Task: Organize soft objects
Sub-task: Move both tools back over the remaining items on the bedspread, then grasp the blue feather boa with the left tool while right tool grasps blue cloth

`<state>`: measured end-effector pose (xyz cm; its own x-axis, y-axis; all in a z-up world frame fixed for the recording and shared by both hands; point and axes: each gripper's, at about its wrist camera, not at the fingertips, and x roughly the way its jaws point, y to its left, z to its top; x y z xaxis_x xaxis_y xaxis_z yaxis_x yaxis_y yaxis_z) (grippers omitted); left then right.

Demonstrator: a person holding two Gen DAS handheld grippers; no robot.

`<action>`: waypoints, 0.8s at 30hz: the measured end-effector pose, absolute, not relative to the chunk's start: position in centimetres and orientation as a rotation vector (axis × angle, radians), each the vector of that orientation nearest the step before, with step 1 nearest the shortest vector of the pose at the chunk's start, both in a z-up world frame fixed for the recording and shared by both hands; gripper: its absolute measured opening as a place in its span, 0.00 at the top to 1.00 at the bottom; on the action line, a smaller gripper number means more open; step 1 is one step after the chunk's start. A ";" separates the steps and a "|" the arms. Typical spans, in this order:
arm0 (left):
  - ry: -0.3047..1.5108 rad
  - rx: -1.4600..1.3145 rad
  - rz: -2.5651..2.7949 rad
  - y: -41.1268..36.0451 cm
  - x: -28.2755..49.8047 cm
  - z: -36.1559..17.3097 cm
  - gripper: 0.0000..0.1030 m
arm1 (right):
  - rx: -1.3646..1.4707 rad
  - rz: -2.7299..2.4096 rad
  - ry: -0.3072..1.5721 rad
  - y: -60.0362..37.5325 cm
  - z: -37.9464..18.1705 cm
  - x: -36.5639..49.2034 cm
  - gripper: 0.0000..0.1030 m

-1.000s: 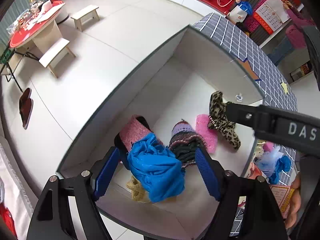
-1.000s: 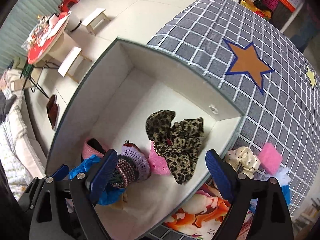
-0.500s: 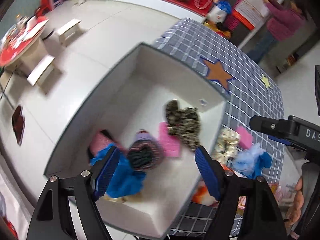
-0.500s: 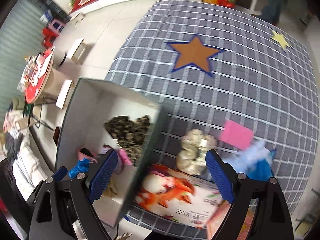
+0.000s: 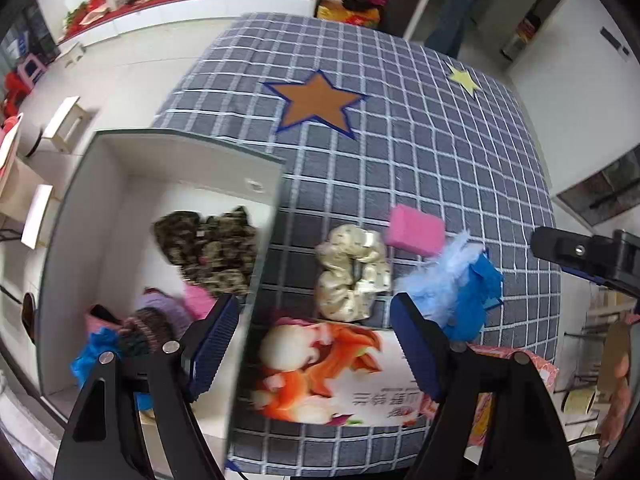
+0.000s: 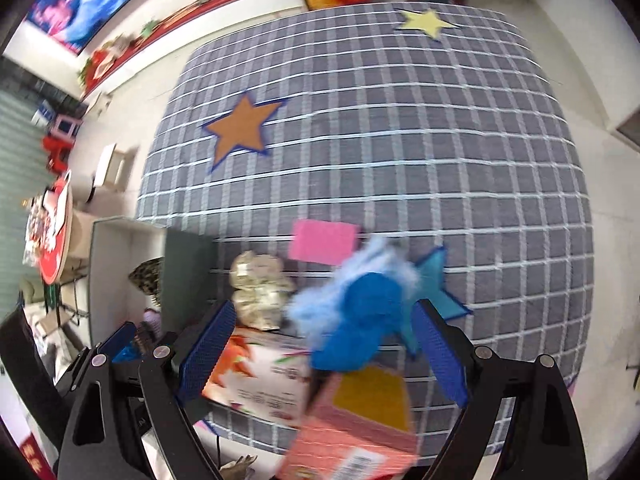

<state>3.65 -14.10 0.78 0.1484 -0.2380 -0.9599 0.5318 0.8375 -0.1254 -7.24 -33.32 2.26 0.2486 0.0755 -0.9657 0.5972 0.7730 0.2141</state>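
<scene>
Both grippers gape empty: the right gripper (image 6: 322, 354) hangs right over the blue fluff (image 6: 360, 316); the left gripper (image 5: 316, 350) sits nearer the scrunchie (image 5: 352, 272).

Grey bench cloth (image 5: 420, 152) with white grid, 1 orange star (image 5: 316, 100); beside it pink sponge (image 5: 416, 230), cream dotted scrunchie (image 5: 352, 272), blue fluff (image 5: 460, 288).

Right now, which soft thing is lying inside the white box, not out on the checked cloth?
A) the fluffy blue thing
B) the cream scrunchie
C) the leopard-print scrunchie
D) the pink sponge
C: the leopard-print scrunchie lies on the floor of the white box; the other three sit on the checked cloth.
</scene>
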 end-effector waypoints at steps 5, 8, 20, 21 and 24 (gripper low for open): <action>1.348 0.331 -0.585 -16.9 2.9 -0.6 0.22 | 0.674 -0.447 1.302 -37.0 1.1 -9.9 0.12; 1.358 0.364 -0.581 -18.4 3.1 -1.7 0.22 | 0.711 -0.469 1.326 -38.7 -0.3 -11.0 0.12; 1.418 0.438 -0.455 -21.3 6.1 -7.9 0.21 | 0.788 -0.252 1.518 -37.9 -8.0 -9.6 0.12; 1.413 0.455 -0.460 -21.7 6.1 -8.0 0.21 | 0.788 -0.247 1.523 -37.9 -8.5 -9.4 0.12; 1.441 0.460 -0.477 -22.5 6.2 -8.7 0.21 | 0.819 -0.223 1.535 -37.8 -10.1 -9.1 0.12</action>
<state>6.21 -22.52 -8.66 0.0701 -0.0334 -0.9970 0.5681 0.8229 0.0124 -9.08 -37.77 -10.14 0.0753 0.3576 -0.9308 0.6081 0.7234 0.3271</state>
